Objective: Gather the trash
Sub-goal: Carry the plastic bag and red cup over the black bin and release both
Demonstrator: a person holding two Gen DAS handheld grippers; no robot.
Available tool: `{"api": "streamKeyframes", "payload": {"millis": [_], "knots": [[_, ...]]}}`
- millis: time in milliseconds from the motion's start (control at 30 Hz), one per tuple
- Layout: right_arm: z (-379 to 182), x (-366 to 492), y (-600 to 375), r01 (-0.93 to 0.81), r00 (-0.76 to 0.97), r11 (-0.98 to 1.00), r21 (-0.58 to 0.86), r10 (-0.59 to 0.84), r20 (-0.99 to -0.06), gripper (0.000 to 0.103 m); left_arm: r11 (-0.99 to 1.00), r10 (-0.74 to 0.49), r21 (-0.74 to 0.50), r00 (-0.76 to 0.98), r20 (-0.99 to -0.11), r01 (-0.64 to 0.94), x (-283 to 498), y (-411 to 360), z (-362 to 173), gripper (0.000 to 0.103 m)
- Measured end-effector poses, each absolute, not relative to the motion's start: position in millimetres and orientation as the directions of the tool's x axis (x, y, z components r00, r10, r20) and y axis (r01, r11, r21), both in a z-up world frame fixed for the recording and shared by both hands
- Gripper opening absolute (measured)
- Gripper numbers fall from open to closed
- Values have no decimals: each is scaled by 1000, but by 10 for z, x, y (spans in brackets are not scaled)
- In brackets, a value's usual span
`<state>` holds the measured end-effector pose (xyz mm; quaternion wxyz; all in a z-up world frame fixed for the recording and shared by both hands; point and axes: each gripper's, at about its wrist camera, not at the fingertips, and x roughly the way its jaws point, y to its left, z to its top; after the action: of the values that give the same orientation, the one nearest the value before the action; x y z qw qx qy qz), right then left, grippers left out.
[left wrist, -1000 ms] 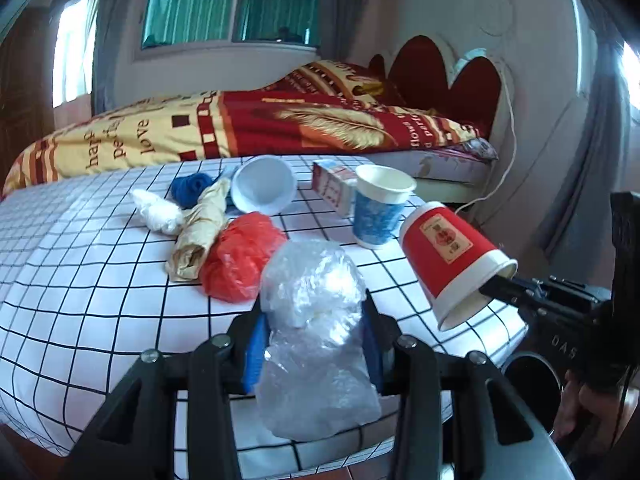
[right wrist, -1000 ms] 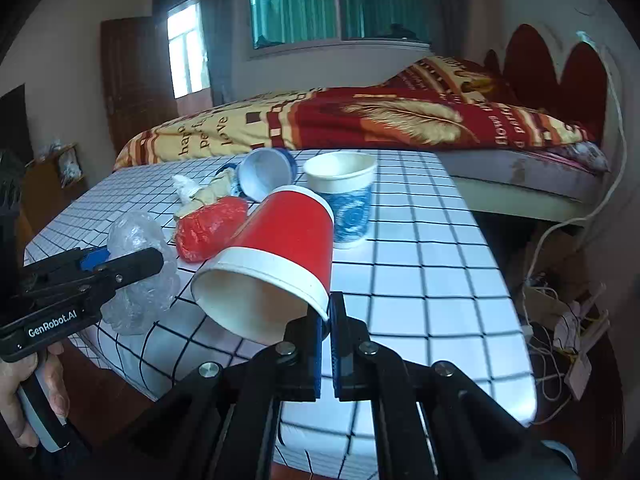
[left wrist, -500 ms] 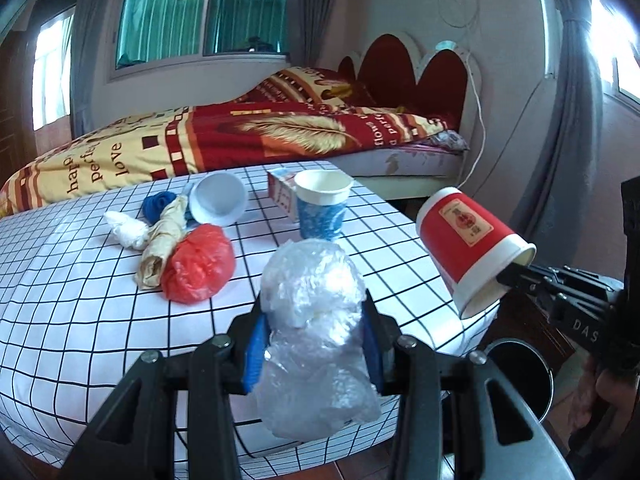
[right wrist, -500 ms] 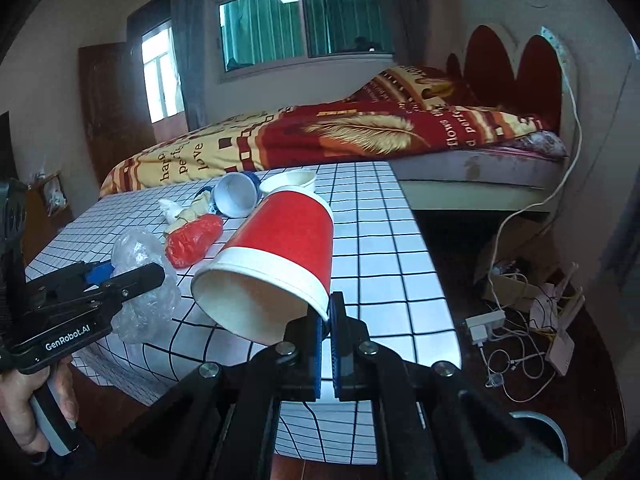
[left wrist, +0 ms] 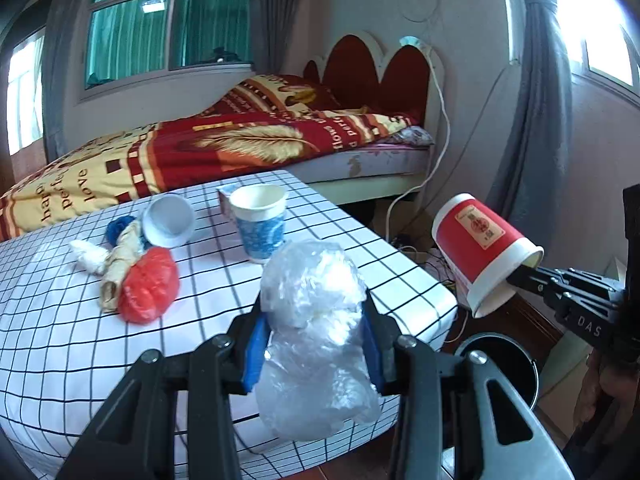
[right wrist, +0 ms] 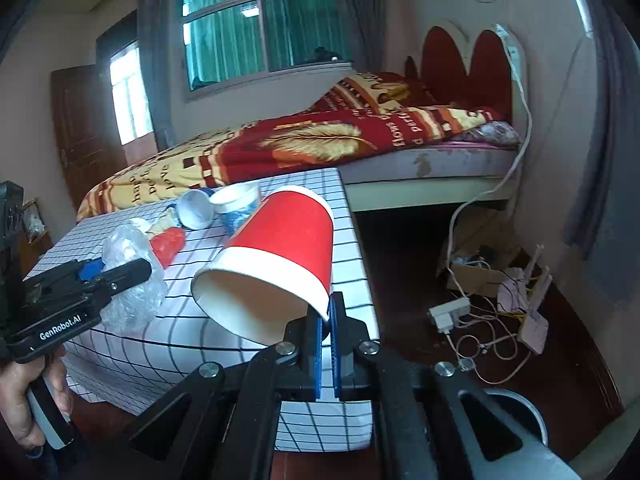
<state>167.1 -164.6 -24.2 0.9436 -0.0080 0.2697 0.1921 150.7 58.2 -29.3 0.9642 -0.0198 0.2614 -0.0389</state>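
Note:
My left gripper [left wrist: 314, 344] is shut on a crumpled clear plastic bag [left wrist: 316, 336], held above the near right corner of the checked table [left wrist: 60, 344]. My right gripper [right wrist: 327, 320] pinches the rim of a red paper cup [right wrist: 276, 260], which tips mouth-down to the right of the table. In the left wrist view the red cup [left wrist: 480, 248] hangs just above a dark round bin [left wrist: 508, 364] on the floor. The same bin [right wrist: 520, 412] shows at the bottom right of the right wrist view.
On the table lie a red plastic bag [left wrist: 148, 284], a beige wrapper [left wrist: 120, 264], a white wad [left wrist: 88, 256], a blue scrap [left wrist: 118, 228], a tipped white cup [left wrist: 168, 220], an upright blue cup [left wrist: 260, 220] and a small carton [left wrist: 226, 196]. Cables and a power strip [right wrist: 450, 312] litter the floor beside the bed [left wrist: 240, 148].
Both grippers have carried their loads rightward, off the table's right side. The red cup now hangs over the bin, which has come into view in both wrist views.

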Motion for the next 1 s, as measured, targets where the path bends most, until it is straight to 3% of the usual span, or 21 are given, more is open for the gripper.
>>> {"api": "streamKeyframes", "payload": {"millis": [1000], "knots": [[-670, 1302, -3349, -46, 809, 996, 75, 81, -582, 4, 925, -345, -55, 772, -534, 375, 1701, -933, -484, 42]]}}
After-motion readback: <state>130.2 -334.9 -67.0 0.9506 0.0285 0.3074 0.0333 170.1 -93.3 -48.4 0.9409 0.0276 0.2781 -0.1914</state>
